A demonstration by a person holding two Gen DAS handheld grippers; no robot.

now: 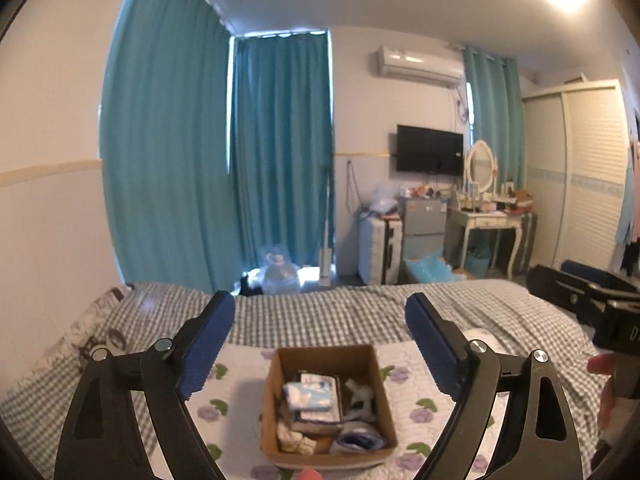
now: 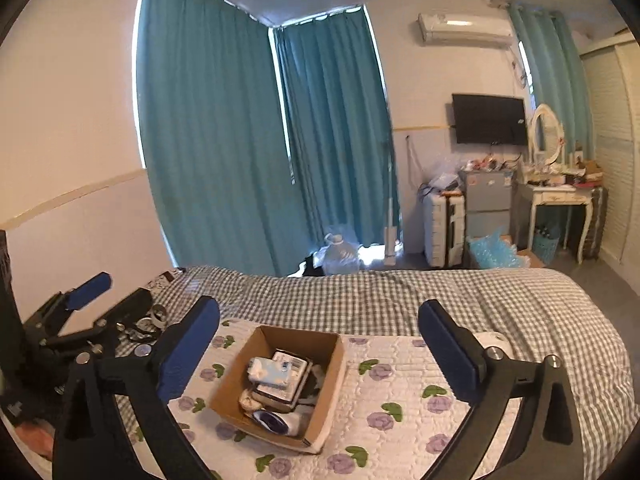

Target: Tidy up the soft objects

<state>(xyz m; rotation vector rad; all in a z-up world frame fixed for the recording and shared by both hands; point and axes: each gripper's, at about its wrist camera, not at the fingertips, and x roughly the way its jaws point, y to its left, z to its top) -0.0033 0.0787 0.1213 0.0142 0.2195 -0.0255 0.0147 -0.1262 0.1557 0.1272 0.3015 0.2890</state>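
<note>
A brown cardboard box [image 1: 320, 354] [image 2: 334, 376] sits on a white quilted mat with purple flowers [image 1: 424, 396] [image 2: 380, 384] on the checked bed. It holds light-blue tissue packs [image 1: 310, 396] [image 2: 270, 372], pale rolled socks [image 1: 294, 438] and a purple-and-white roll [image 1: 358, 440] [image 2: 272, 420]. My left gripper [image 1: 320, 304] hovers above and behind the box, open, nothing between its blue pads. My right gripper [image 2: 319, 307] is open and empty too, raised over the mat. Each shows in the other's view: the right gripper [image 1: 580, 296] at the right edge, the left gripper [image 2: 116, 292] at the left.
A white soft object [image 1: 482, 338] [image 2: 494, 344] lies on the bed right of the mat. A tape roll [image 2: 160, 316] lies at the left by a patterned pillow [image 1: 80, 340]. Beyond the bed are teal curtains [image 1: 280, 152], a water jug [image 2: 340, 254], a suitcase [image 2: 444, 230] and a dressing table [image 2: 556, 200].
</note>
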